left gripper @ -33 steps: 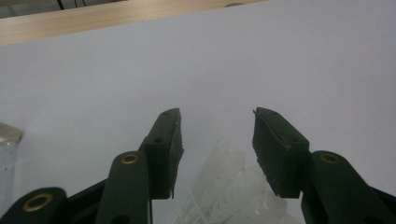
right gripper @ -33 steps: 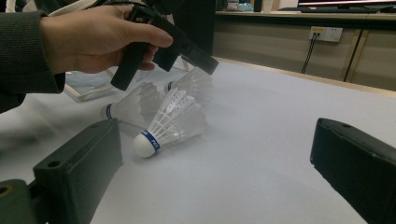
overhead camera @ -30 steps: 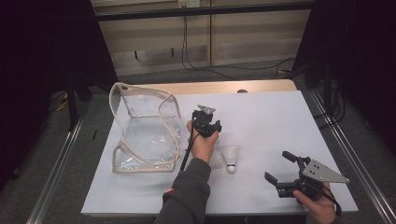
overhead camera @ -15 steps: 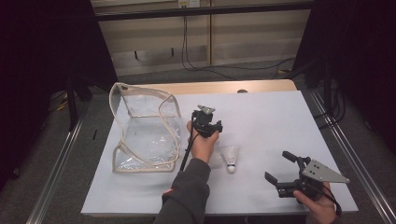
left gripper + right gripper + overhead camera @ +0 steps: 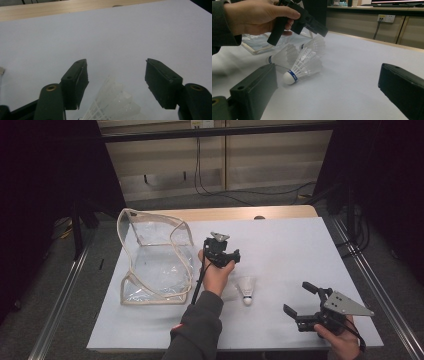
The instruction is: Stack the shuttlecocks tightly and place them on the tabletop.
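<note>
White bench mid-front: our white feathered shuttlecocks (image 5: 303,63) lie loose, blue-banded corks; left gripper (image 5: 116,75) just opened, right gripper (image 5: 301,301) wide, both empty.

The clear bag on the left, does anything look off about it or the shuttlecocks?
The clear bag is slumped and crumpled, its trimmed rim twisted rather than standing square. Three shuttlecocks lie on their sides on the white table, none in the bag. Nothing looks spilled or broken.
</note>
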